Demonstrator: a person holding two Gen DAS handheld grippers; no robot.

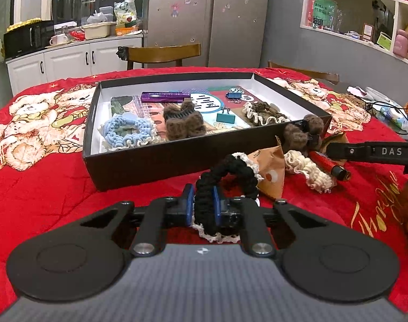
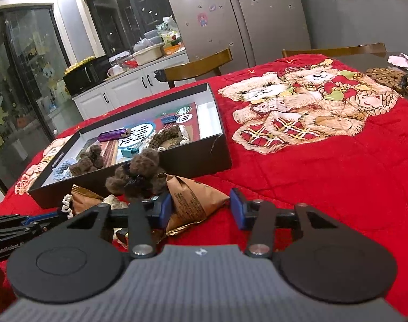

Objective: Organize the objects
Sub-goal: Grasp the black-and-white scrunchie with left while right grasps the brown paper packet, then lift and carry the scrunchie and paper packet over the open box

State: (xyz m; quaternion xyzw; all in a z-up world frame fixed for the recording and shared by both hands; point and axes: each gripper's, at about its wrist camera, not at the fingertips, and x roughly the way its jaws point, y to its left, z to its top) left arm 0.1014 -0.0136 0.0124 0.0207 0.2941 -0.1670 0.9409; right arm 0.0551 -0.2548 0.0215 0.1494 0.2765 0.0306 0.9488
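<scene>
Beside box front edge, L claw grips black scrunchie; R claw half-wide.

box on table | scrunchies, clips inside | packet, pen right-front of box

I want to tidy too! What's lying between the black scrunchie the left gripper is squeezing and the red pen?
In the left wrist view, a brown paper packet and a cream scrunchie lie between the black scrunchie and the red pen.
</scene>
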